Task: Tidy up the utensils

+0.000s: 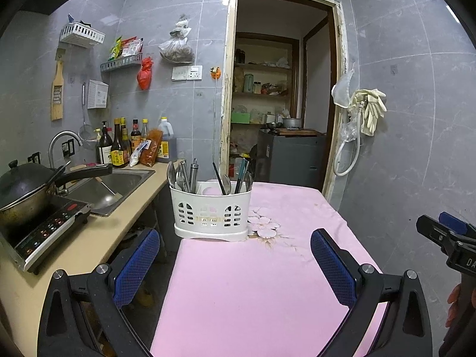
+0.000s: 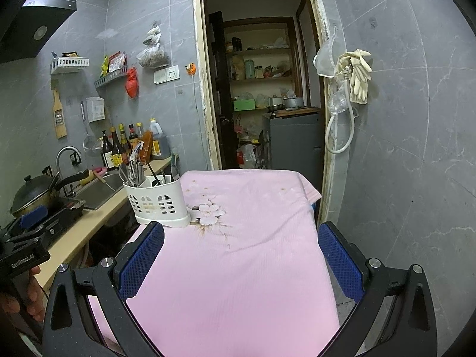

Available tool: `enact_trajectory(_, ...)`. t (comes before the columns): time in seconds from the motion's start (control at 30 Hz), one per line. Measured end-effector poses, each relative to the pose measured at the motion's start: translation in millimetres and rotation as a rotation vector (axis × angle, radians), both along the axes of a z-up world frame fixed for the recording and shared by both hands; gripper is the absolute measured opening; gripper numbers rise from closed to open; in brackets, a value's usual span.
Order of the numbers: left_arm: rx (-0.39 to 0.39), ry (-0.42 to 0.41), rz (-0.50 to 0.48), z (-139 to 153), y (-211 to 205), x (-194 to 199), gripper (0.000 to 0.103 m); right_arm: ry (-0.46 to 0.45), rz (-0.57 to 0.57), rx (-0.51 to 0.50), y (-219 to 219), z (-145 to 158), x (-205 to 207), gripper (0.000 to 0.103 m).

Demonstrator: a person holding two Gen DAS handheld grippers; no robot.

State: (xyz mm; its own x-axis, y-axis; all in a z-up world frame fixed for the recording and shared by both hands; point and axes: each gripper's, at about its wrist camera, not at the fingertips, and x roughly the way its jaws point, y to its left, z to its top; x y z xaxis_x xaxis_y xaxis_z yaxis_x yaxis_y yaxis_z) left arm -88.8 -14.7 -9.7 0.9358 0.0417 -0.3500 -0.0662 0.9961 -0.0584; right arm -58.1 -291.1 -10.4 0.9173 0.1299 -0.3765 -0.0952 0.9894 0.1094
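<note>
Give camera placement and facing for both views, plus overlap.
Left wrist: on the left tool, facing the white slotted plastic utensil caddy across the pink flowered tablecloth; right tool and fingers at the right edge.
Right wrist: on the right tool, facing the doorway; left tool and hand at the left edge.
Shared: caddy, tablecloth, doorway.
</note>
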Motion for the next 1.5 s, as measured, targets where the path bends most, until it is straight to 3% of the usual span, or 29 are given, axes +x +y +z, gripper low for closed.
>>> enact_trajectory(1.5,-0.006,0.001,0.000,1.4,0.1,2.0,0.102,-0.005,0.000,0.007,-0.8,5.1,0.1,0.102)
